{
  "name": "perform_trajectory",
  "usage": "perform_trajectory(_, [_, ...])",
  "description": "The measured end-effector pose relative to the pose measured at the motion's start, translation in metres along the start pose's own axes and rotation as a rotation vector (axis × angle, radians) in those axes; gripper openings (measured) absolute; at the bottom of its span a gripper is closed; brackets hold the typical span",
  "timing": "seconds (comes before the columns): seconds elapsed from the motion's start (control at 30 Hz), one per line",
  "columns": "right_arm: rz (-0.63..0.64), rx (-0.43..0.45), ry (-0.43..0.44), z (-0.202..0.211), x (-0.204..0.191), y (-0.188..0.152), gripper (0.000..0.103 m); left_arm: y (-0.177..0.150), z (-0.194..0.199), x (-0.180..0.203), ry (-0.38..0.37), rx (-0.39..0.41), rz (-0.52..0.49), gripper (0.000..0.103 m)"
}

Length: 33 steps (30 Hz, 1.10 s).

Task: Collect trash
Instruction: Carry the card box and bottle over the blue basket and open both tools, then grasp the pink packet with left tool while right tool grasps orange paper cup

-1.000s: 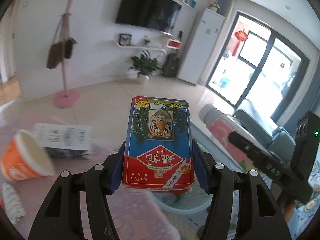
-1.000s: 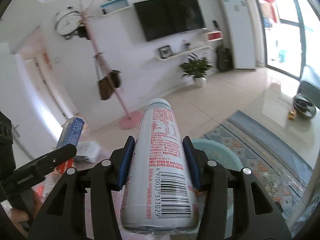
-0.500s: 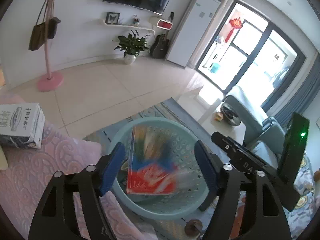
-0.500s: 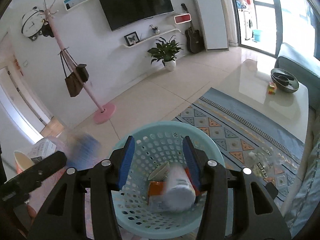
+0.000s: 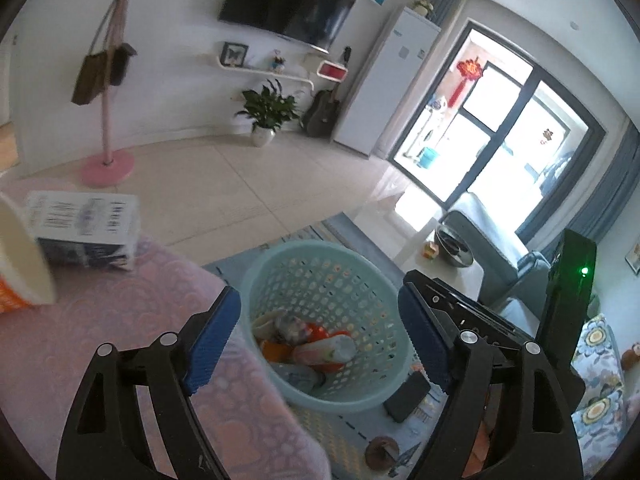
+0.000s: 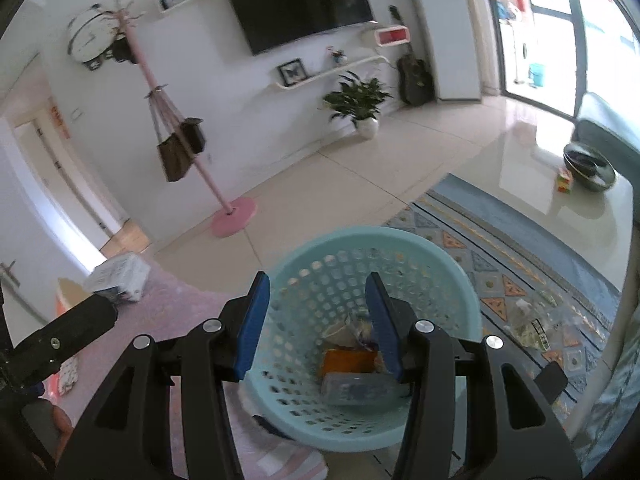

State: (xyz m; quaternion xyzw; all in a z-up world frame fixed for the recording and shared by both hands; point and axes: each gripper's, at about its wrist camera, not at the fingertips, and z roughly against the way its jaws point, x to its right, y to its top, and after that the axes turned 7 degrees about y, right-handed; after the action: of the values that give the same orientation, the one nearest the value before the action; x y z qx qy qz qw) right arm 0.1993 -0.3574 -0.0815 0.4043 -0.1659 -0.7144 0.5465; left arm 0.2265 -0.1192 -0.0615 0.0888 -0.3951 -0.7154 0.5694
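Both grippers empty. Left gripper (image 5: pixel 320 336) jaws spread wide; right gripper (image 6: pixel 318 322) jaws apart at a middling width, nothing between them. Both hang above the pale green basket (image 5: pixel 372 394), which stands on the patterned rug (image 6: pixel 520 264) just right of the pink-covered counter (image 5: pixel 100 344).

Trash in the basket: bottle, orange wrapper, mixed packets piled at the bottom (image 5: pixel 316 350). Left to collect, on the counter's far left: a white carton (image 5: pixel 84 230) lying on its side, and an orange paper cup (image 5: pixel 20 264) tipped over, mouth toward the camera, just beside the carton. Something small and white (image 6: pixel 68 372) lies on the counter near the left gripper in the right view; too blurred to name.

Risks, as judged:
- Cup lies on its side and should roll if nudged by one fingertip; it may go off the near edge.
- Cup wall is thin; a hard squeeze would crush it.
- Carton and cup sit close, so reaching for one could shove the other.
- The grippers hang close together; swinging both left at once could make them collide.

Around: a dark flat object (image 5: pixel 406 396) on the rug touching the basket's right side, a pink coat stand (image 6: pixel 224 208) and a potted plant (image 6: pixel 360 104) far off, a low white table with a dark bowl (image 6: pixel 588 164) to the right. Nothing blocks the path to the counter.
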Motion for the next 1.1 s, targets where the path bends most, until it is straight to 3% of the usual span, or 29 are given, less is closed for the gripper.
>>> perform_trajectory(0.2, [0.106, 0.008, 0.098, 0.007, -0.055, -0.002, 0.047, -0.004, 0.053, -0.031, 0.058, 0.082, 0.055, 0.079])
perform_trajectory(0.3, [0.177, 0.004, 0.152, 0.007, -0.09, -0.007, 0.052, -0.008, 0.08, -0.05, 0.107, 0.119, 0.088, 0.079])
perform_trajectory(0.53, [0.318, -0.031, 0.26, -0.005, -0.163, -0.014, 0.057, -0.03, 0.144, -0.113, 0.281, 0.184, 0.178, 0.079])
perform_trajectory(0.63, [0.379, -0.06, 0.311, -0.017, -0.193, -0.016, 0.065, -0.044, 0.167, -0.142, 0.367, 0.195, 0.222, 0.079])
perform_trajectory(0.73, [0.442, -0.085, 0.348, -0.034, -0.221, -0.018, 0.067, -0.055, 0.183, -0.177, 0.455, 0.183, 0.267, 0.079])
perform_trajectory(0.87, [0.487, -0.124, 0.403, -0.064, -0.252, -0.014, 0.067, -0.065, 0.192, -0.218, 0.512, 0.14, 0.331, 0.079])
perform_trajectory(0.97, [0.493, -0.14, 0.445, -0.087, -0.268, -0.008, 0.076, -0.068, 0.188, -0.24, 0.51, 0.102, 0.349, 0.079])
perform_trajectory(1.1, [0.471, -0.181, 0.493, -0.115, -0.28, -0.002, 0.077, -0.069, 0.173, -0.257, 0.493, 0.053, 0.347, 0.077])
